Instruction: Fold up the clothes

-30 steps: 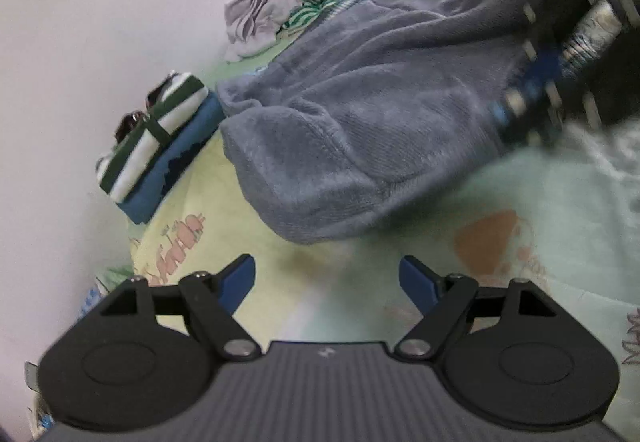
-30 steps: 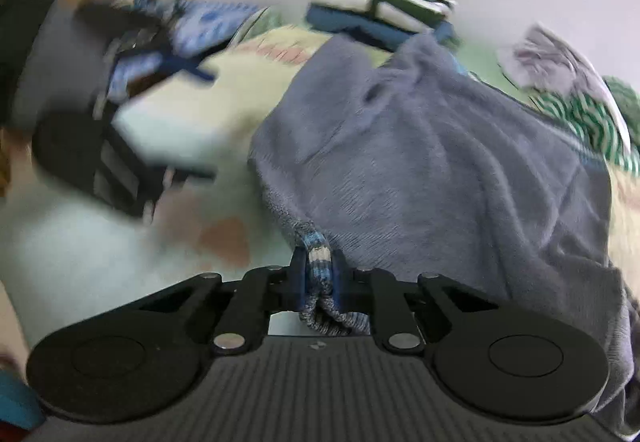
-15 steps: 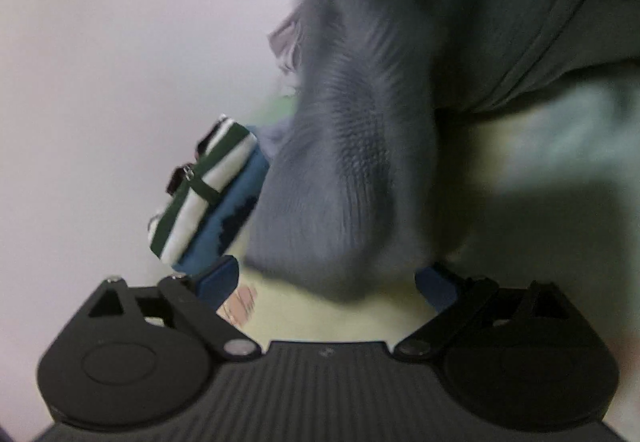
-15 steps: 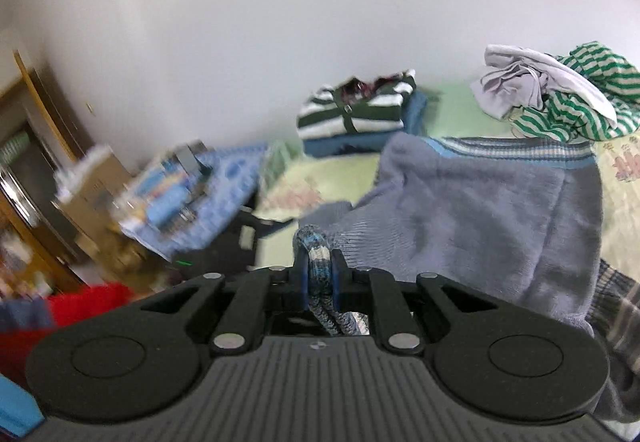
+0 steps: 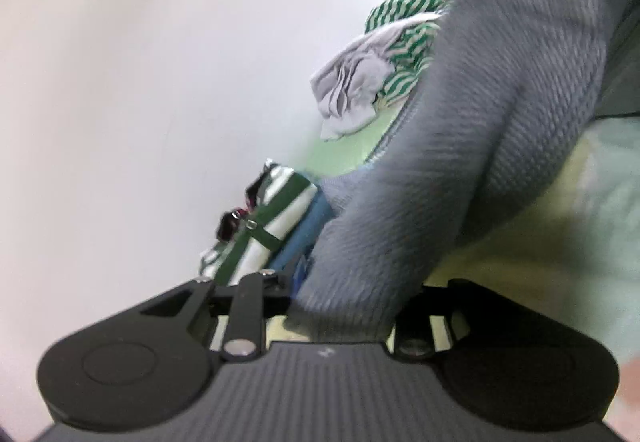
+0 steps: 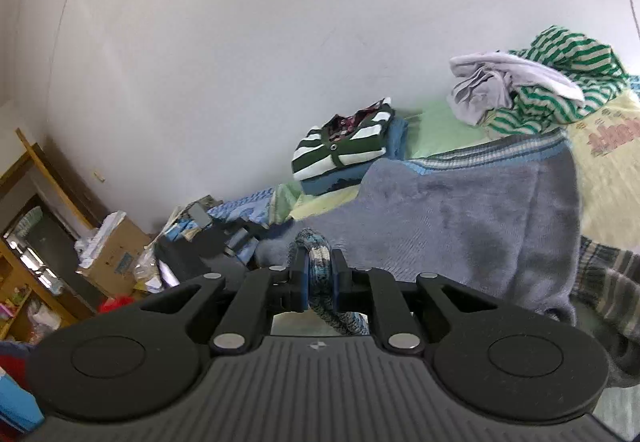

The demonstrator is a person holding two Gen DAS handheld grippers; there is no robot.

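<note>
A grey knit sweater (image 5: 460, 169) rises from the bed in a thick fold. Its lower end fills the gap of my left gripper (image 5: 344, 306), whose jaws are closing on it; the fabric hides the fingertips. In the right wrist view the sweater (image 6: 460, 209) lies spread on the sheet, with a blue striped hem at the far side. My right gripper (image 6: 318, 282) is shut on a blue-and-white striped knit edge of it, held a little above the bed.
A folded green-and-white striped top on a blue garment (image 6: 344, 149) sits by the white wall. A loose pile of pale grey and green-striped clothes (image 6: 532, 81) lies further right. The yellow-green sheet (image 6: 608, 169) covers the bed. A cardboard box (image 6: 116, 250) and wooden shelves (image 6: 24, 242) stand left.
My left gripper moved up to the sweater's fold and closed from wide open onto it. The right gripper lifted and rolled with the striped edge still held, and the sweater was raised.
</note>
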